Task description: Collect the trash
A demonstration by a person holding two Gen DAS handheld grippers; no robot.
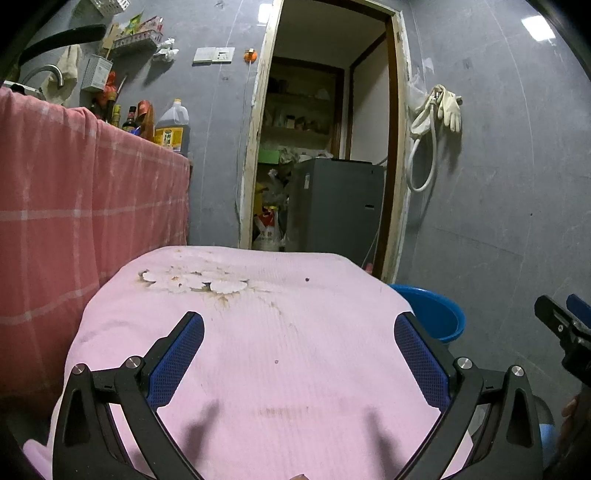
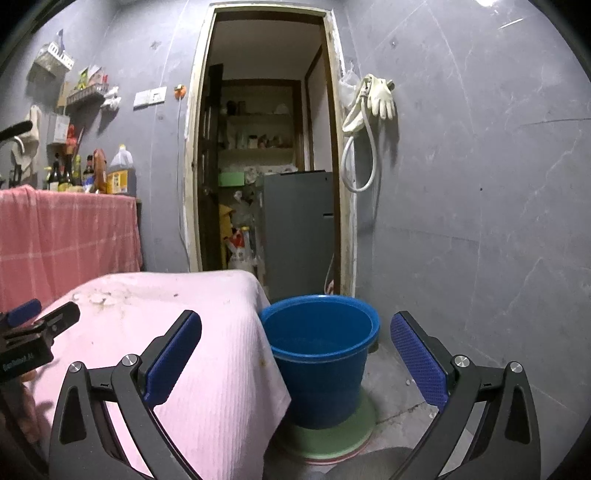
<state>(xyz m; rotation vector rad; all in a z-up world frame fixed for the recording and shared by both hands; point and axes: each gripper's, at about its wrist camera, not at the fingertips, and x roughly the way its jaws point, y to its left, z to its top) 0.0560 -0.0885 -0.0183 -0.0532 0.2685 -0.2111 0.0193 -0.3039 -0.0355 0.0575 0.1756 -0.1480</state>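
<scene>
Grey panelled walls (image 2: 480, 166) are enclosing the room, and ceiling lights are glinting off them as bright patches (image 1: 537, 27). An open doorway with a pale worn wooden frame (image 2: 192, 147) is leading into a dim storeroom, where cluttered shelves (image 2: 258, 133) are standing behind a grey metal cabinet (image 2: 299, 229). Beside the doorway, pale rubber gloves (image 2: 382, 96) and a looped white hose (image 2: 356, 162) are hanging on the wall. On the left, a counter draped in a red checked cloth (image 1: 92, 206) is carrying bottles and a large amber oil jug (image 1: 173, 127) beneath small wall racks (image 2: 86, 94). The floor (image 2: 399, 384) is showing as bare grey concrete.
</scene>
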